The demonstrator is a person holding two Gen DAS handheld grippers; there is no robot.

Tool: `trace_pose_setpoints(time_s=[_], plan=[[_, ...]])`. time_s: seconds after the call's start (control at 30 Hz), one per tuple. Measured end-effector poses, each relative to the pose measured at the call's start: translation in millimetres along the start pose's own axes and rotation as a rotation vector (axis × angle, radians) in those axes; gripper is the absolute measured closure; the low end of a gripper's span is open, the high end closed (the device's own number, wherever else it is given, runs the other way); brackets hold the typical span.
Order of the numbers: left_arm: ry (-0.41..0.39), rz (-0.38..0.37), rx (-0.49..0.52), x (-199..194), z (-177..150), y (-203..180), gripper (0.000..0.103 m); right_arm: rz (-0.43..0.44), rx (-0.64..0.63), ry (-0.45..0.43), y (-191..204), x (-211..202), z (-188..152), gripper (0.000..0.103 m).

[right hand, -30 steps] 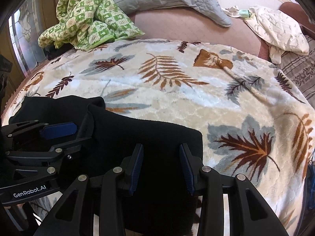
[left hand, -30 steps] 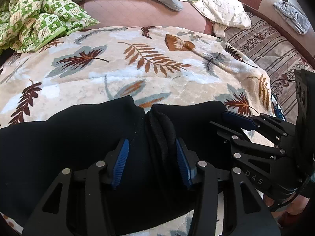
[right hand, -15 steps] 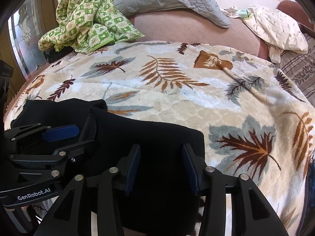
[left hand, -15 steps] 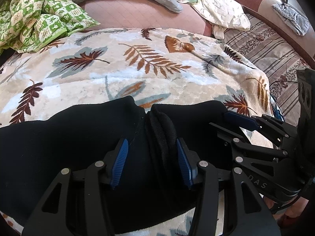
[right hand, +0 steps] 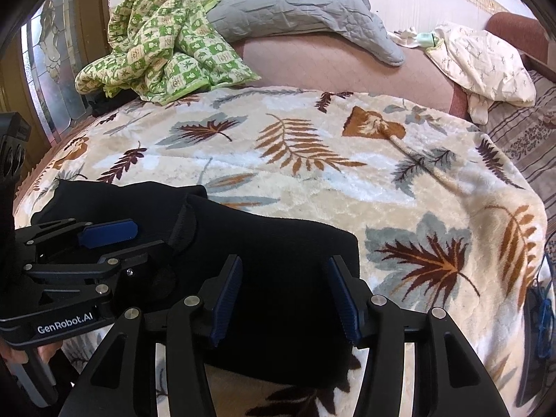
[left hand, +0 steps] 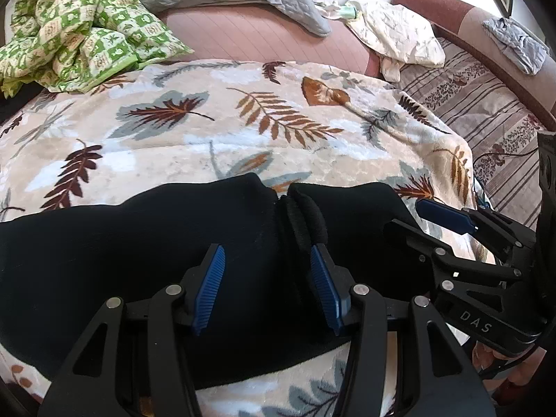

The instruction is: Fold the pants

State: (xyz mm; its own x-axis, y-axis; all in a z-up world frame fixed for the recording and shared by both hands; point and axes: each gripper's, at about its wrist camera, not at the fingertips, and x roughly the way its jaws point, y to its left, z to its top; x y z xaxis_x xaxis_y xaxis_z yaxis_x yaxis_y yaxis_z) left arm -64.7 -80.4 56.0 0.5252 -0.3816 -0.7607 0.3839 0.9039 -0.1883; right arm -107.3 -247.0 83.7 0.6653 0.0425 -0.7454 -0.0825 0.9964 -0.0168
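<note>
We work over the pants, a black mass lying across the lower half of both views on the leaf-print blanket. They lie flat because the blanket gives a broad, soft surface to fold on, with bare cloth beyond the pants toward the top of the frame.

Our left gripper hangs over the pants at the lower centre of its view, jaws spread with nothing between the blue pads. Just to the right of its gap runs a thick rolled ridge, probably the waistband or a fold edge. We judge the gripper sits there to take that ridge, since it is the thickest and easiest part to pinch.

Our right gripper is likewise released, at the lower centre of its view, above the pants' right end near a squared corner. The two grippers are close, side by side, each visible at the edge of the other's view. We read this as lining up a two-point hold so the cloth lifts evenly.

The green quilt and grey pillow sit at the top, well apart from the work.
</note>
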Motion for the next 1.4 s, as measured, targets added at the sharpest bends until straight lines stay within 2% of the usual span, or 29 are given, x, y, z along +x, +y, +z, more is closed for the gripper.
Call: trace_pose_setpoints(time_s=[0.1,0.23,0.33,0.43,0.5,0.6,0.67,0.7,0.77,0.87,0.93,1.07,1.4], plan=[[-0.015,0.002,-0.014,-10,-2,6,0.052,0.004,-0.003,-0.012,3,-8,0,0.05],[-0.027,0.017,-0.042,-22,-10,22,0.044,0.027,-0.009,-0.017,7,-15,-5,0.05],[-0.021,0.035,-0.074,-27,-18,36,0.044,0.044,-0.019,0.01,11,-9,-12,0.051],[-0.013,0.046,-0.121,-31,-26,52,0.044,0.046,-0.031,0.082,16,10,-21,0.051],[-0.014,0.049,-0.157,-38,-30,63,0.044,0.034,-0.041,0.069,18,11,-25,0.051],[-0.036,0.053,-0.229,-55,-36,85,0.029,0.044,-0.029,0.07,19,6,-19,0.05],[-0.059,0.051,-0.291,-68,-41,102,0.028,0.091,-0.005,0.047,20,-1,-13,0.05],[-0.064,0.056,-0.315,-73,-43,110,0.026,0.126,0.003,0.027,23,-5,-8,0.048],[-0.074,0.074,-0.376,-84,-47,128,0.024,0.152,-0.008,-0.003,32,-9,-1,0.032],[-0.091,0.09,-0.458,-98,-58,153,0.024,0.225,-0.041,-0.026,53,-8,13,0.03],[-0.1,0.12,-0.513,-106,-68,170,0.021,0.304,-0.057,-0.024,71,-3,25,0.03],[-0.089,0.145,-0.604,-109,-83,193,0.021,0.394,-0.123,-0.023,114,12,49,0.024],[-0.036,0.155,-0.683,-85,-90,213,0.021,0.555,-0.296,0.047,220,68,94,0.02]])
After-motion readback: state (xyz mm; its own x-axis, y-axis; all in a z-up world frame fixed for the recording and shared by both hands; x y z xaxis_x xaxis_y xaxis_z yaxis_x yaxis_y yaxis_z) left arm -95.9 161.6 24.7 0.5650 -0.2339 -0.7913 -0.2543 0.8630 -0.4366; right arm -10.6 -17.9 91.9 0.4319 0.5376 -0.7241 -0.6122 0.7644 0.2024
